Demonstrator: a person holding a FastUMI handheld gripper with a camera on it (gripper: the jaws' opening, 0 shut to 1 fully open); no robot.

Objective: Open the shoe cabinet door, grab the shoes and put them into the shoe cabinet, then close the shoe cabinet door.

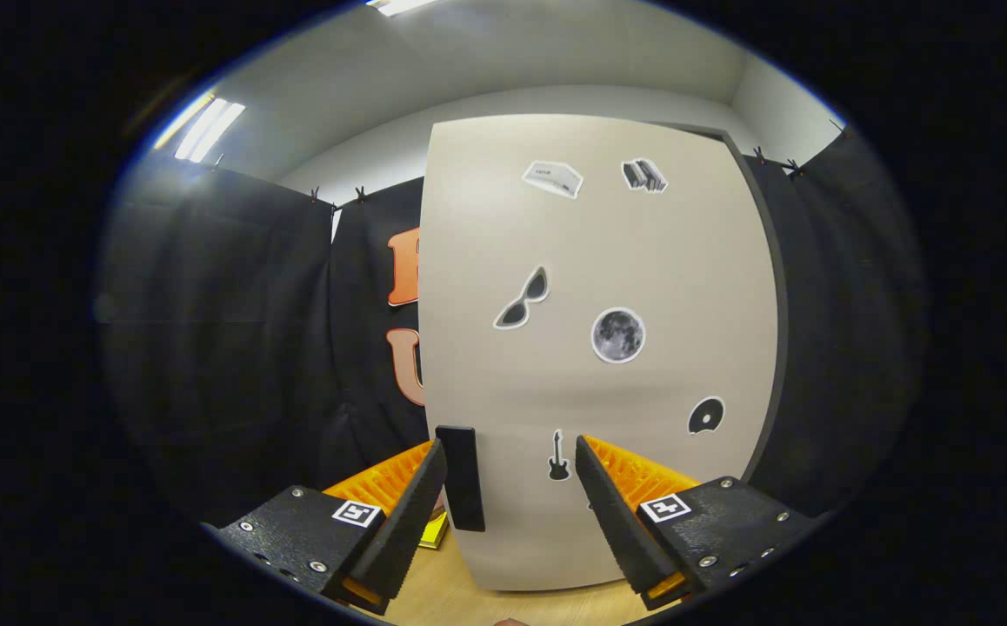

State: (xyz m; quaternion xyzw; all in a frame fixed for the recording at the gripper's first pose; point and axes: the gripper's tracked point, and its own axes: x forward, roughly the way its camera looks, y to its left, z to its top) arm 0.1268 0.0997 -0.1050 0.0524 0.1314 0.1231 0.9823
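The shoe cabinet door [595, 348] is a tall beige panel with several stickers on it, standing straight ahead of me and close. A dark bar handle [462, 476] is mounted near the door's lower left edge. My gripper [510, 465] is open, its fingers spread wide. The handle sits just inside the left finger [412, 513], close to touching it; the right finger [610, 513] stands well apart from the handle, in front of the door face. The door's dark frame edge [773, 330] shows along its right side.
Black cloth walls [234, 348] hang to the left and right of the cabinet. A wooden floor [443, 591] lies below the door. A small yellow object [436, 530] lies on the floor by the left finger.
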